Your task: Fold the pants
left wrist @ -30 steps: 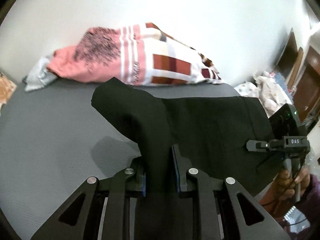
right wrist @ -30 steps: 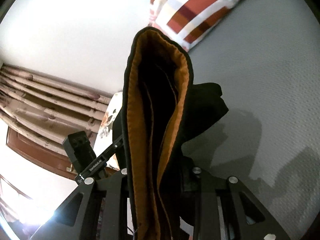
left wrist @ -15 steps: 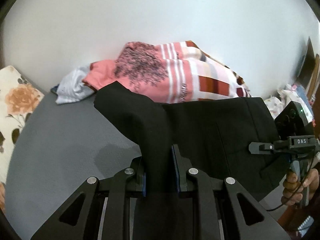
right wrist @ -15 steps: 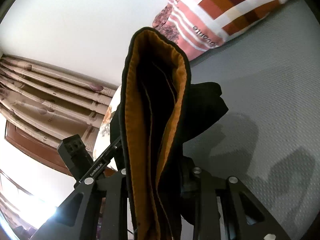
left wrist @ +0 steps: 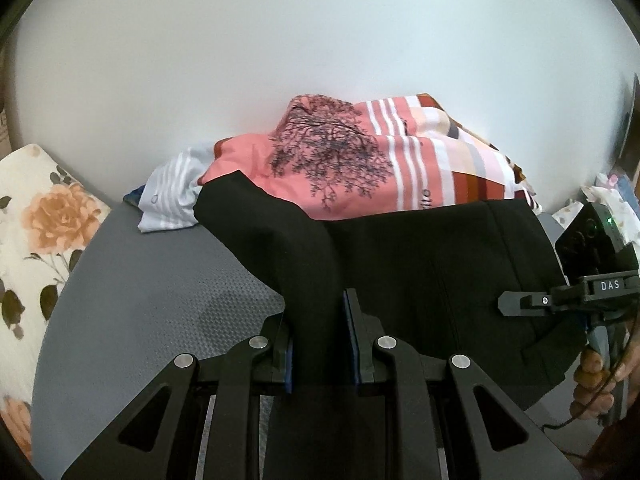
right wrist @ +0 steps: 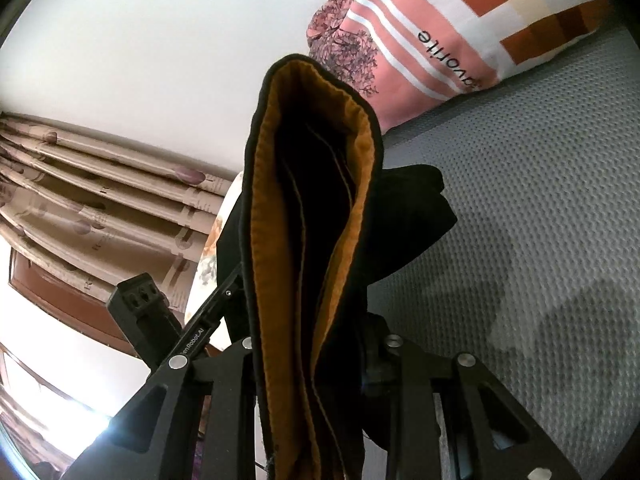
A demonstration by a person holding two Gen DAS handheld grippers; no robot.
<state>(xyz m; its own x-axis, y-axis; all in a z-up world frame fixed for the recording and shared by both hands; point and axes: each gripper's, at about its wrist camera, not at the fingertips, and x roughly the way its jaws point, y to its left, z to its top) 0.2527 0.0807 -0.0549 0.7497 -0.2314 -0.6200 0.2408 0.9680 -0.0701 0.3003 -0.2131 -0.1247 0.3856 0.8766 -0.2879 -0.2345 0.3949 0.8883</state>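
Presently held: black pants [left wrist: 420, 264], one pair, plain dark fabric, lifted clear of the grey textured mat [left wrist: 152, 280] and stretched between two grippers. Left gripper [left wrist: 320, 336] is clamped on a bunched fold of the cloth, blue pads pressing both sides; the free end juts up and leftward as a rounded flap. Right gripper [right wrist: 320, 344] is clamped on the waistband end, where the doubled band stands upright and shows an orange-brown lining [right wrist: 272, 208] edged in black, with several layers visible inside. In the left wrist view the fabric spans flat to the right, a vertical seam running down its middle, reaching the other gripper, held by a hand [left wrist: 600, 380] at the right edge.

Other items: pink striped cloth with a tree print [left wrist: 360, 160] heaped along the mat's far edge against the white wall [left wrist: 320, 40]; pale striped cloth [left wrist: 168, 196] beside it; floral pillow [left wrist: 36, 232] off the mat's left edge; curtains [right wrist: 100, 200].
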